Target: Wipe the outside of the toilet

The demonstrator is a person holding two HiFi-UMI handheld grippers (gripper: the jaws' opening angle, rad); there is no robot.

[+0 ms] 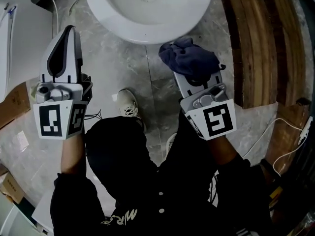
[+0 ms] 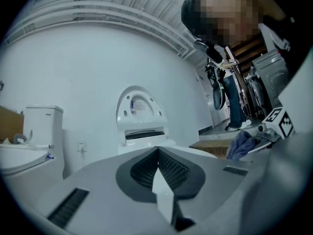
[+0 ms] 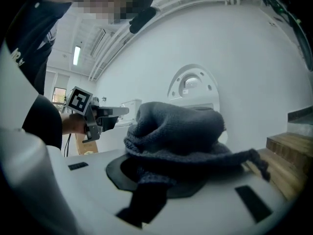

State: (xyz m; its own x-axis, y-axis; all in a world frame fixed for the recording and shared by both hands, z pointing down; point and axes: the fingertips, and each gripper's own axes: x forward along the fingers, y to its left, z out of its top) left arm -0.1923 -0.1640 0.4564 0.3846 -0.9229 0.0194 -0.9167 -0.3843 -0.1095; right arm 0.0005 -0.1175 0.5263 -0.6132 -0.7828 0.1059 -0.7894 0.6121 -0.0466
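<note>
so, dark cloth (image 1: pixel 189 57) in right gripper (image 1: pixel 193 73)

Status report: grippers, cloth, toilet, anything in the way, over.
Left gripper shut, empty. Right gripper shut on dark blue knitted cloth. White ceramic toilet bowl ahead, cloth by its front rim. Nothing blocking.

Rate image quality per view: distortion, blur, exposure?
Head view: sharp, evenly lit; the dark blue cloth and black clothing lose detail beside the bright toilet bowl. Left gripper view: strong fisheye, ceiling lines bow, corners vignetted black, mosaic patch upper right. Right gripper view: same fisheye and vignette; the cloth near the lens looks slightly soft.
</note>
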